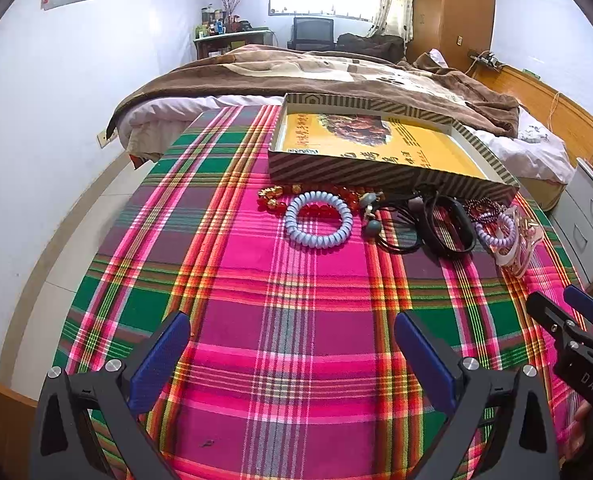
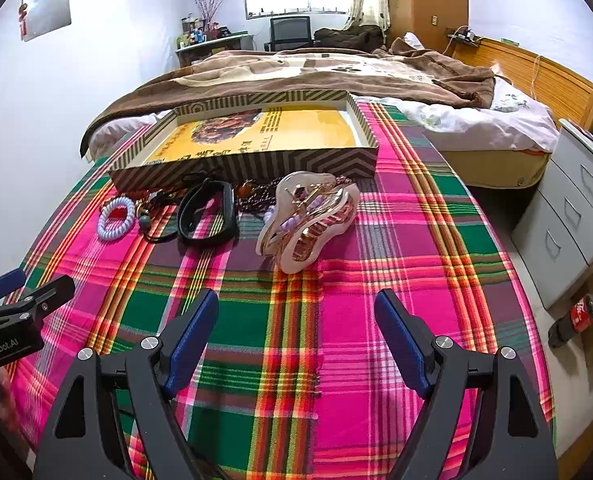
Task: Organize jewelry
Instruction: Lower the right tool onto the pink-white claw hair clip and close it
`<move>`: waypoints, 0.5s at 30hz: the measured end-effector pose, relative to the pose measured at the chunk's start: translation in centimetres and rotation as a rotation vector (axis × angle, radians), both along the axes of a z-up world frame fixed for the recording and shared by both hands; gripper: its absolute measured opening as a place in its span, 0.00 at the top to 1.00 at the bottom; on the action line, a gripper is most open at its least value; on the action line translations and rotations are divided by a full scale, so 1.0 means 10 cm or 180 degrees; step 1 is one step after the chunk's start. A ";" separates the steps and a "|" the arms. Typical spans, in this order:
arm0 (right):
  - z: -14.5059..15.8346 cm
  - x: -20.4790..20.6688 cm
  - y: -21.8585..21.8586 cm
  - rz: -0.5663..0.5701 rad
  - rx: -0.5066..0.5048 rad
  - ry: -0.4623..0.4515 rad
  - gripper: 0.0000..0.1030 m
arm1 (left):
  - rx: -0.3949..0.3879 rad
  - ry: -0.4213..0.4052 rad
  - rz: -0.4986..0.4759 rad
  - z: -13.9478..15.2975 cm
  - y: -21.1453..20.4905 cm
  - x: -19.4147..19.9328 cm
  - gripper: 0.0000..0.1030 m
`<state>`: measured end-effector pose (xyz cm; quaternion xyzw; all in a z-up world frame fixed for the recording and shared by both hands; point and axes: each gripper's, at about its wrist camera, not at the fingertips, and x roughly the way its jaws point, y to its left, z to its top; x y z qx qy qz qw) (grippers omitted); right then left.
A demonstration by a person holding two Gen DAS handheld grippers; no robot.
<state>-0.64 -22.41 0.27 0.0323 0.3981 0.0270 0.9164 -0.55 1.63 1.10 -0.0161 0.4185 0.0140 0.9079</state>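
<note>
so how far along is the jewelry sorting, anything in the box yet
Nothing looks done: the striped box holds no jewelry, only its yellow printed bottom shows. Nothing is in hand either; the left gripper and right gripper are both open above the plaid cloth. All of it is left: blue coil tie, red beads, black bands and the big hair claw lie in front of the box.

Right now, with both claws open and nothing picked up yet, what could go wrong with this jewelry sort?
1. The black cord, black band and dark beads overlap, so lifting one may drag the others.
2. The pile lies right against the striped box wall, leaving a claw little room behind it.
3. The hair clip is bulky and curved; it might slip from the right claw.
</note>
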 end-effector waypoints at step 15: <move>0.12 0.36 -0.26 -0.0154 0.0422 -0.0015 0.22 | -0.0231 -0.0082 0.0072 0.08 0.41 0.19 0.00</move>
